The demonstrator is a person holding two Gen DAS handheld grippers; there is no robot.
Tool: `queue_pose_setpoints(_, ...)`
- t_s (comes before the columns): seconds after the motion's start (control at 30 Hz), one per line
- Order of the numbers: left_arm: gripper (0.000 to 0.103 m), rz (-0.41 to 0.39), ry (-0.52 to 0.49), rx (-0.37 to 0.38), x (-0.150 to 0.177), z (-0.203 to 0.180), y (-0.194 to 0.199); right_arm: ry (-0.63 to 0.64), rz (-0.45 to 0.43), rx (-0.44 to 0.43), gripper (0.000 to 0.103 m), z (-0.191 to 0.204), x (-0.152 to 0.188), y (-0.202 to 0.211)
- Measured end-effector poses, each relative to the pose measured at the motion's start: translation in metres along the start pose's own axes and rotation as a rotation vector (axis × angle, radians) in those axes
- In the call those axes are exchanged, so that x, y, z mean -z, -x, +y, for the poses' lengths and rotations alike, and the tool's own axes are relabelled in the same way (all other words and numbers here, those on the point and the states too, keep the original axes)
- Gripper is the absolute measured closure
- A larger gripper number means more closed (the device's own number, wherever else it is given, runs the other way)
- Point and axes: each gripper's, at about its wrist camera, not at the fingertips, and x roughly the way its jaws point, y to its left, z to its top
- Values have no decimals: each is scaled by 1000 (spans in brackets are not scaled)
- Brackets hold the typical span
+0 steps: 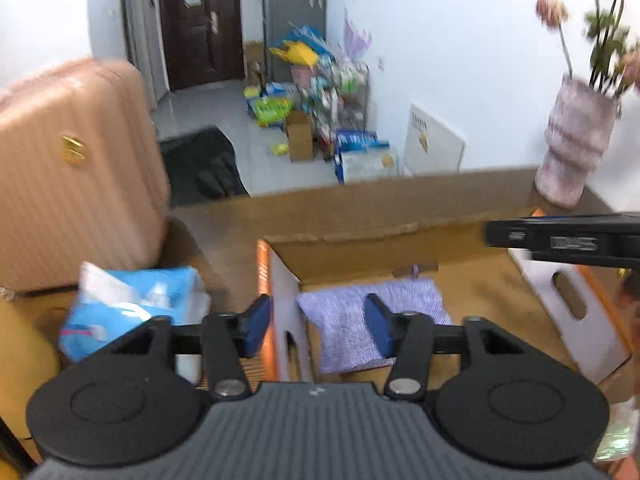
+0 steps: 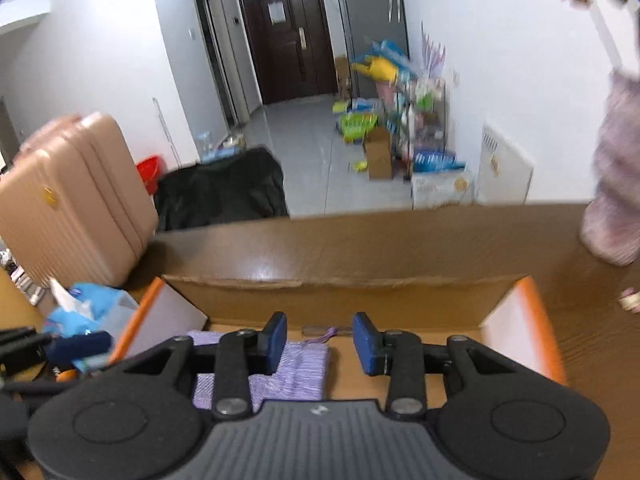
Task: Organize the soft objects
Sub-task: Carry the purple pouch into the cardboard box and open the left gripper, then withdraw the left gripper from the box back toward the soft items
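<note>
From the left wrist camera, the left gripper (image 1: 318, 326) is held level above the near left corner of an open cardboard box (image 1: 400, 208), aimed forward and slightly down. Its jaws stand wide apart with nothing between them; the box's left wall passes between the blue pads (image 1: 256, 326). Just ahead of the right pad, on the box floor, a purple cloth (image 1: 348, 320) lies flat, its long axis running from the near side of the box toward the far right, with a small tassel or loop at its far edge. Left of the tongs, outside the box, sits a blue tissue pack (image 1: 132, 304), and behind that a pink suitcase (image 1: 76, 168) stands upright. Far right and beyond the box, a pale vase (image 1: 576, 140) with flowers stands on the wooden table (image 1: 224, 224). A black bar, part of the right gripper (image 1: 568, 240), crosses in from the right edge above the box.

From the right wrist camera, the right gripper (image 2: 320, 344) hovers over the middle of the cardboard box (image 2: 340, 296), pointing forward toward the far wall. Its jaws are parted and grip nothing. The purple cloth (image 2: 300, 368) lies below and behind the left pad, its long axis running away from the tongs, tassel end toward the far wall. The tissue pack (image 2: 88, 304) is far left, the pink suitcase (image 2: 76, 196) behind it, and the vase (image 2: 616, 184) at the far right, blurred.
</note>
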Motion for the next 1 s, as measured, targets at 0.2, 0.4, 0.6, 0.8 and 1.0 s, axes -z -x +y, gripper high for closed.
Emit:
queue_pose_setpoints(0.2, 20, -121, 17, -45, 7, 2, 96, 14, -100, 52, 48, -21, 6, 98)
queue_pose_setpoints(0.4, 18, -225, 35, -67, 27, -3, 180, 30, -194, 60, 40, -29, 32, 190)
queue_pose_setpoints(0.6, 11, -328, 53, -70, 85, -21, 258, 82, -330, 13, 26, -22, 84, 277)
queue_pose_setpoints(0.8, 3, -417, 70, -52, 171, -36, 326, 139, -365, -54, 23, -13, 171, 340)
queue_pose_setpoints(1.0, 0, -498, 40, 2, 270, -49, 375, 169, -448, -75, 13, 3, 269, 396)
